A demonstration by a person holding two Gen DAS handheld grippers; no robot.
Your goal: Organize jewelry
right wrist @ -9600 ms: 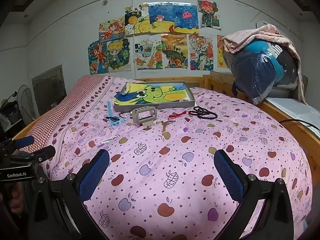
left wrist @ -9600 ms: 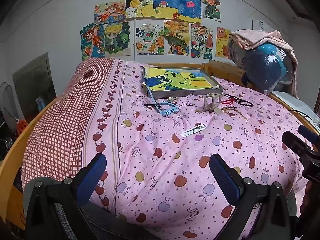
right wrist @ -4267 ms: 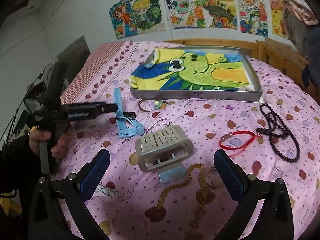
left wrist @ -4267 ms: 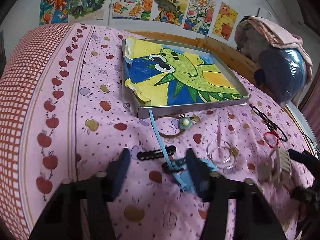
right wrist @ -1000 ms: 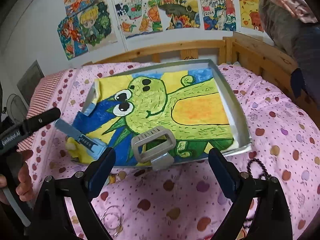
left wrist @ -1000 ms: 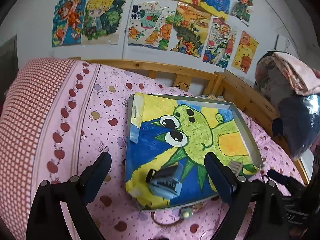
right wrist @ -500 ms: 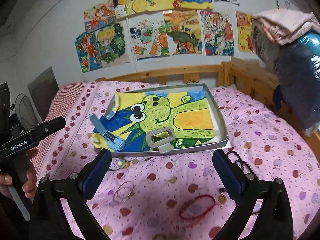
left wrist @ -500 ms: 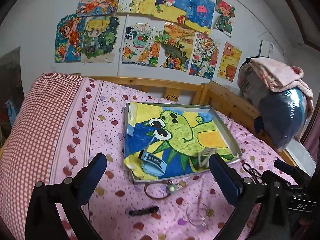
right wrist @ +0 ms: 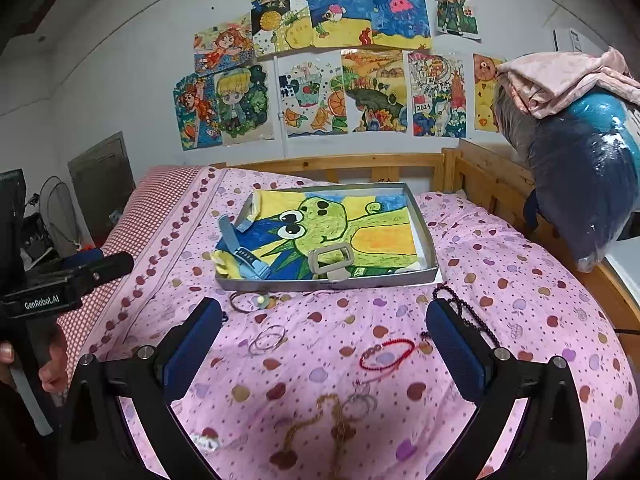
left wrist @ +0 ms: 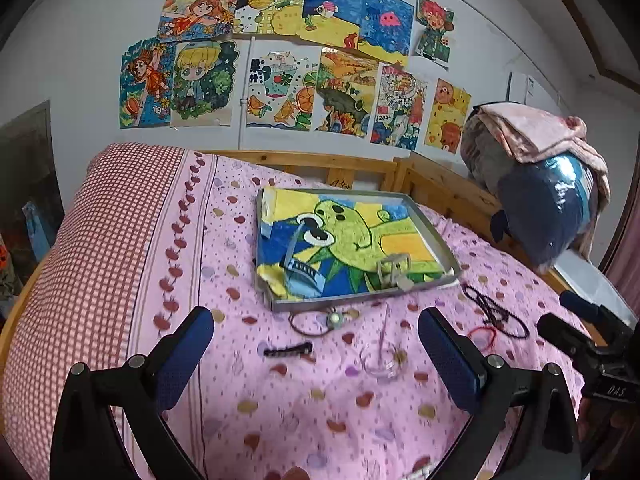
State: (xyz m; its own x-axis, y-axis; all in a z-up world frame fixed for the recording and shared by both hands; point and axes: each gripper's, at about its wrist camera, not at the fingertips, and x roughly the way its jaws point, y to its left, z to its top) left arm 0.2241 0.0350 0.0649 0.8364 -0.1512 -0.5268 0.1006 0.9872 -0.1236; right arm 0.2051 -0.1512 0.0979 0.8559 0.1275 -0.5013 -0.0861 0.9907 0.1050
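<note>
A metal tray (left wrist: pixel 360 299) (right wrist: pixel 328 282) lined with a green cartoon drawing lies on the pink bed. In it rest a blue watch (left wrist: pixel 301 271) (right wrist: pixel 245 255) and a beige hair claw (left wrist: pixel 394 267) (right wrist: pixel 332 261). On the cover in front of the tray lie a brown hair tie (left wrist: pixel 316 322) (right wrist: pixel 248 302), a black hair clip (left wrist: pixel 288 349), a clear bangle (left wrist: pixel 378 357) (right wrist: pixel 268 338), a red bracelet (left wrist: pixel 482 336) (right wrist: pixel 386 354), black beads (left wrist: pixel 494 312) (right wrist: pixel 460 307) and a gold chain (right wrist: pixel 320 428). My left gripper (left wrist: pixel 314 332) and my right gripper (right wrist: pixel 324 312) hover open and hold nothing.
A wooden bed rail (right wrist: pixel 360 162) runs behind the tray and along the right side. A blue bundle under pink cloth (left wrist: pixel 548 208) sits at the right. A red checked blanket (left wrist: pixel 100 240) covers the bed's left side. A hand (right wrist: pixel 52 360) holds the left tool.
Both grippers have drawn back from the tray, so more of the bed shows. The watch and the hair claw, on the cover seconds ago, now lie in the tray.
</note>
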